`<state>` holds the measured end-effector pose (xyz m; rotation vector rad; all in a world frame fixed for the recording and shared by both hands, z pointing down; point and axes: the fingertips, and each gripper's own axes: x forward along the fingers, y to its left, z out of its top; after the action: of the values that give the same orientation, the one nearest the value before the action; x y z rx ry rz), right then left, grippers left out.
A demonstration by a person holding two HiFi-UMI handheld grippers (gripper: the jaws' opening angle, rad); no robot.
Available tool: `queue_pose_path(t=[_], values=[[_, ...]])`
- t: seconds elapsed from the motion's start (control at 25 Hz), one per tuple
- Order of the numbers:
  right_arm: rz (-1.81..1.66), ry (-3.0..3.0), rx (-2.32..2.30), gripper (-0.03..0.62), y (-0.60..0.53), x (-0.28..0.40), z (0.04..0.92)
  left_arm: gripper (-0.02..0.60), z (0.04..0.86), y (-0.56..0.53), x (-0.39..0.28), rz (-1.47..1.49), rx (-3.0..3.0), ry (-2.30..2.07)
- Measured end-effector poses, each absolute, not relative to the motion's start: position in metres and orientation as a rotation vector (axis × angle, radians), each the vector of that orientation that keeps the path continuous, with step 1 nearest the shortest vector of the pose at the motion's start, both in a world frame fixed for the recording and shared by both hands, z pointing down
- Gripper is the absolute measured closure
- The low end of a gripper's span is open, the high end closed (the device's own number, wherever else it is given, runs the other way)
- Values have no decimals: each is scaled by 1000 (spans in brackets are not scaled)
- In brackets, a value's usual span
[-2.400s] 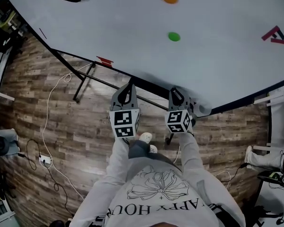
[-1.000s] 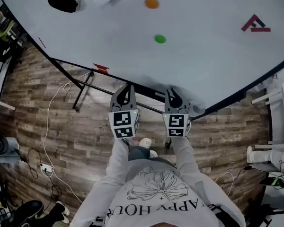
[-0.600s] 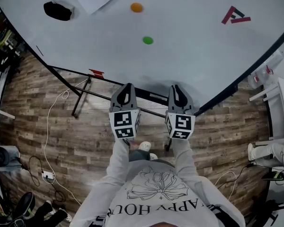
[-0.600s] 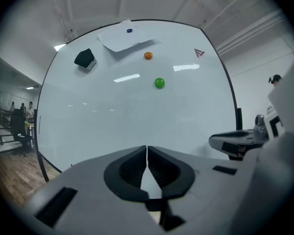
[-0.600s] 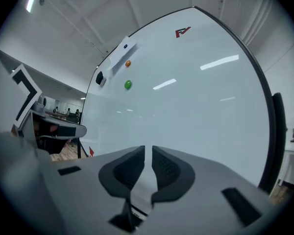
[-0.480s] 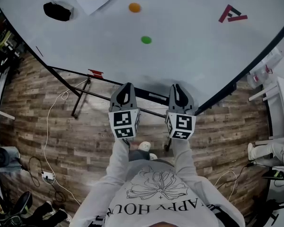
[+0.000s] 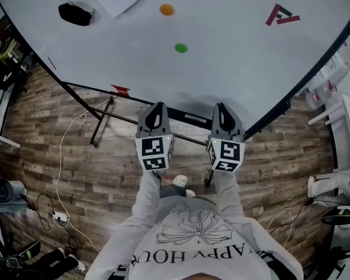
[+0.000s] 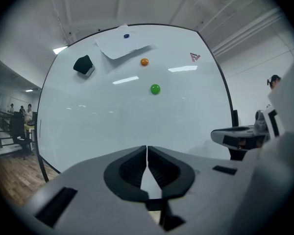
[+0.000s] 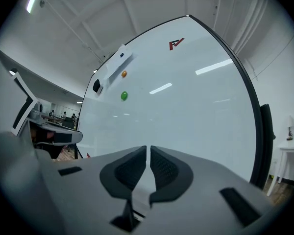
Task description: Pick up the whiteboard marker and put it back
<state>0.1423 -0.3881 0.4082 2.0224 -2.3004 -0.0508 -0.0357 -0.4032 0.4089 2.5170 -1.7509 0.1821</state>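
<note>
Nearest the person, the left hand-held gripper point(image 7: 157, 106) and the right hand-held gripper point(image 7: 221, 107) are held side by side, roughly level, both aimed at the lower edge of the whiteboard point(image 7: 239, 63) above the wooden floor point(image 7: 76, 156). The left jaws are pressed together with nothing between them. The right jaws are closing and all but together, also with nothing between them. Judgement: this is a neutral carrying posture in front of the board, not a grasp, since neither tool bears anything. The whiteboard marker is in neither hand-held gripper and cannot be identified with certainty in any view. Just beyond the jaw tips, between the two tools, a pale slim object point(image 7: 191, 119) lies along the dark ledge point(image 7: 176, 113) at the board's foot. This may be the marker at its resting place, but it is too small to confirm. To the left on the same lower edge sits a small red item point(image 7: 121, 90). Farther up the board are a green magnet point(image 7: 181, 48), an orange magnet point(image 7: 167, 9), a black eraser point(image 7: 74, 13) at far left and a red mark point(image 7: 279, 15) at far right, all well apart from the tools.
</note>
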Motion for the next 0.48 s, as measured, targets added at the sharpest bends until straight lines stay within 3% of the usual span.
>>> queue_pose_path(t=[0.48], values=[[-43, -2312, 2033, 574, -385, 142, 403, 572, 407, -397, -37, 183, 2524, -1747]])
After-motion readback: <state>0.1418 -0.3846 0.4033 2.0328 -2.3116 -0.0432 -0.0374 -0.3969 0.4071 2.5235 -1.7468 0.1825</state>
